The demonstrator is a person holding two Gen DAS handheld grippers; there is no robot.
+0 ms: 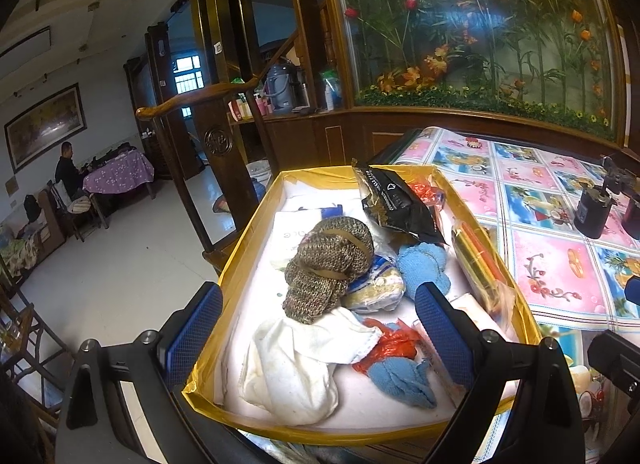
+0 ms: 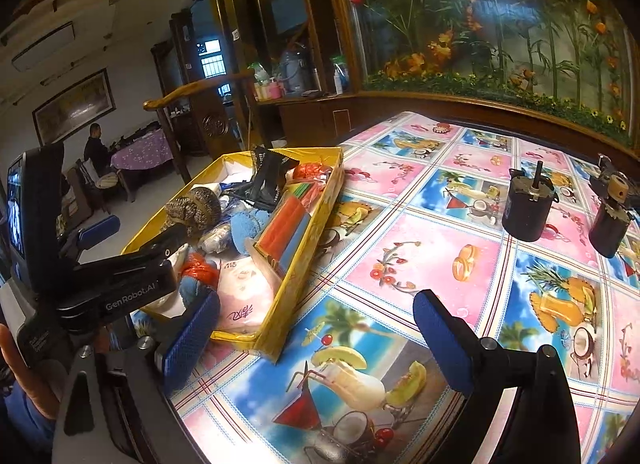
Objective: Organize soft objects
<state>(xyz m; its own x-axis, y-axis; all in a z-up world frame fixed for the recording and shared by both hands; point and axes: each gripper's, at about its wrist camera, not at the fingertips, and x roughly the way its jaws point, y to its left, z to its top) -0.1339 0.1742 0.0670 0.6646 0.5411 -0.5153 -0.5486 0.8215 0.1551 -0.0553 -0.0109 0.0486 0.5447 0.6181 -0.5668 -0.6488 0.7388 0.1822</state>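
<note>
Lying heaped in the yellow-rimmed box (image 1: 256,224), the soft things crowd its white floor: a brown knitted bundle (image 1: 330,264) bound by a tan band sits near the middle, a blue fluffy cloth (image 1: 426,264) just to its right, a white cloth (image 1: 296,364) at the near end, and a second blue cloth (image 1: 396,380) beside it, touching a crumpled red plastic bag (image 1: 390,344). A black foil packet (image 1: 394,204) leans at the far end, and a gold-and-red wrapped pack (image 1: 478,260) stands along the right wall.

The left gripper (image 1: 320,328) hangs over the near end of the box with its blue-padded fingers (image 1: 444,328) spread wide and nothing between them; one finger is outside the left wall, the other over the contents.

The right gripper (image 2: 316,336) is likewise wide apart and empty, above the patterned tablecloth (image 2: 440,256) just right of the box. Two dark cylindrical motors (image 2: 528,208) stand well apart from the box on the far right of the table.
</note>
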